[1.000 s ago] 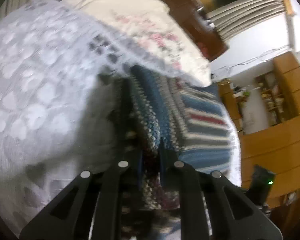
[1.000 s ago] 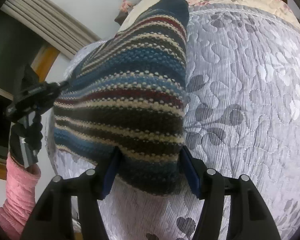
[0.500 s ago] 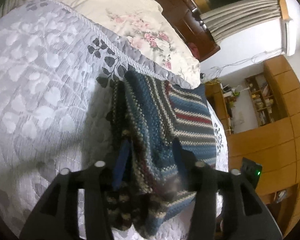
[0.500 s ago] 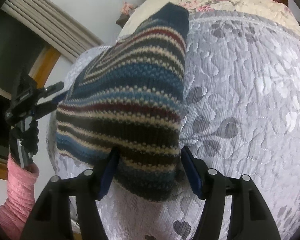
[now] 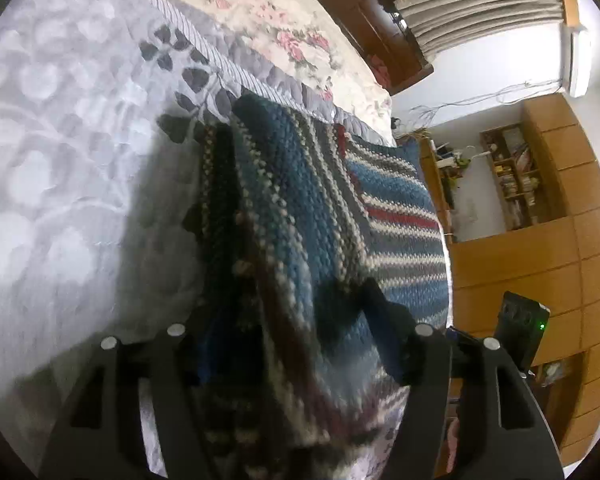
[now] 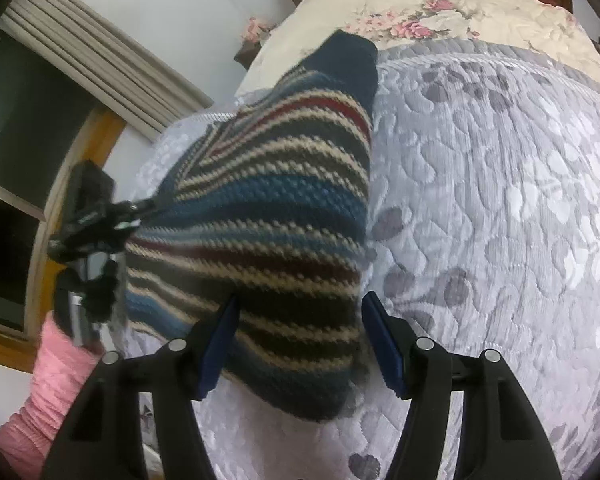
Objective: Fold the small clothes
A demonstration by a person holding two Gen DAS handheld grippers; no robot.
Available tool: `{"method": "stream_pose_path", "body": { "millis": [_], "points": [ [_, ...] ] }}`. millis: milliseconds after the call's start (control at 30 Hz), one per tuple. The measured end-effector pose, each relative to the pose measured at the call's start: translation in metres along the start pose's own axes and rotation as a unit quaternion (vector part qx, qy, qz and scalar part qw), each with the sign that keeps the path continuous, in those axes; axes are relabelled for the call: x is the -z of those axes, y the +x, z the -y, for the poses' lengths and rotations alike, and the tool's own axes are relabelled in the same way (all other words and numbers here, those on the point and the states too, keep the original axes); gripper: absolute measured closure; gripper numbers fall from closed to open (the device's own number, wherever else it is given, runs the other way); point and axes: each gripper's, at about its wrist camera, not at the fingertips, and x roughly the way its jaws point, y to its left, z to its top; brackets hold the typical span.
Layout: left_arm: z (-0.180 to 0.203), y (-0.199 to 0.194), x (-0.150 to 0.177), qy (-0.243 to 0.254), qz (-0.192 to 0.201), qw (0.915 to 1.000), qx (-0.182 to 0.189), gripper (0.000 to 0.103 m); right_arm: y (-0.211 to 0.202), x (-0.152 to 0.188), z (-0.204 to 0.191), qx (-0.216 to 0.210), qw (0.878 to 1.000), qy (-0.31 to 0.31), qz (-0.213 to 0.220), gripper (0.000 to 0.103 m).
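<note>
Striped knit garment (image 6: pixel 260 232) lay lengthwise ahead of both spread jaws, its near end between right gripper (image 6: pixel 300 340) and left gripper (image 5: pixel 296 344).

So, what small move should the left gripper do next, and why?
Probably draw the left gripper straight back, off the striped sweater. Its jaws stand wide open around the doubled-over layers, which lie on the quilt, so it holds nothing. The right gripper looks open too.

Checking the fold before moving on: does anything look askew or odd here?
Nothing damaged. The striped sweater lies folded on the quilt, its left layers bunched unevenly; both grippers straddle it, open.
</note>
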Motion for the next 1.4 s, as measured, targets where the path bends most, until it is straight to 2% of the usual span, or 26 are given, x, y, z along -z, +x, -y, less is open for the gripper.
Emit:
{"method": "stream_pose_path", "body": {
  "millis": [67, 133, 200, 433, 467, 533, 600, 700, 800, 900, 1000, 1167, 1267, 1400],
  "points": [
    [-0.002, 0.009, -0.003, -0.002, -0.014, 0.9996, 0.025, 0.038, -0.002, -0.007, 0.0, -0.003, 1.0, 0.004, 0.002, 0.038],
    [-0.003, 0.018, -0.003, -0.001, -0.025, 0.9982, 0.054, 0.038, 0.002, -0.016, 0.003, -0.006, 1.0, 0.015, 0.001, 0.032],
    [-0.004, 0.028, -0.001, -0.005, -0.04, 0.9952, 0.089, 0.038, 0.008, -0.026, 0.007, -0.014, 1.0, 0.026, -0.003, 0.031],
    [-0.009, 0.043, 0.005, -0.012, -0.049, 0.9926, 0.111, 0.037, 0.041, -0.046, 0.014, -0.033, 0.998, 0.04, -0.023, 0.015],
    [-0.008, 0.045, 0.006, -0.011, -0.048, 0.9927, 0.11, 0.038, 0.045, -0.047, 0.017, -0.043, 0.998, 0.047, -0.025, 0.014],
    [-0.005, 0.048, 0.009, 0.0, -0.045, 0.9944, 0.096, 0.047, 0.053, -0.048, 0.023, -0.066, 0.995, 0.064, -0.028, 0.013],
    [-0.003, 0.049, 0.013, 0.006, -0.039, 0.9958, 0.083, 0.058, 0.054, -0.047, 0.026, -0.083, 0.993, 0.075, -0.024, 0.019],
    [0.006, 0.048, 0.022, 0.026, -0.026, 0.9963, 0.078, 0.066, 0.042, -0.041, 0.024, -0.091, 0.994, 0.063, -0.008, 0.042],
    [0.02, 0.045, 0.028, 0.034, -0.014, 0.9958, 0.084, 0.07, 0.028, -0.039, 0.024, -0.1, 0.993, 0.061, -0.001, 0.05],
    [0.037, 0.04, 0.034, 0.048, -0.001, 0.9939, 0.099, 0.072, 0.007, -0.034, 0.027, -0.1, 0.994, 0.047, 0.01, 0.051],
    [0.067, 0.035, 0.046, 0.065, 0.015, 0.9885, 0.136, 0.072, -0.014, -0.028, 0.037, -0.111, 0.993, 0.038, 0.02, 0.053],
    [0.116, 0.037, 0.059, 0.09, 0.021, 0.9826, 0.161, 0.072, -0.073, -0.012, 0.052, -0.115, 0.992, 0.013, 0.053, 0.053],
    [0.15, 0.05, 0.069, 0.11, 0.015, 0.9796, 0.167, 0.072, -0.109, 0.002, 0.066, -0.112, 0.991, 0.005, 0.074, 0.053],
    [0.177, 0.078, 0.081, 0.124, -0.004, 0.979, 0.162, 0.072, -0.145, 0.018, 0.1, -0.096, 0.991, 0.007, 0.088, 0.053]
  ]
}}
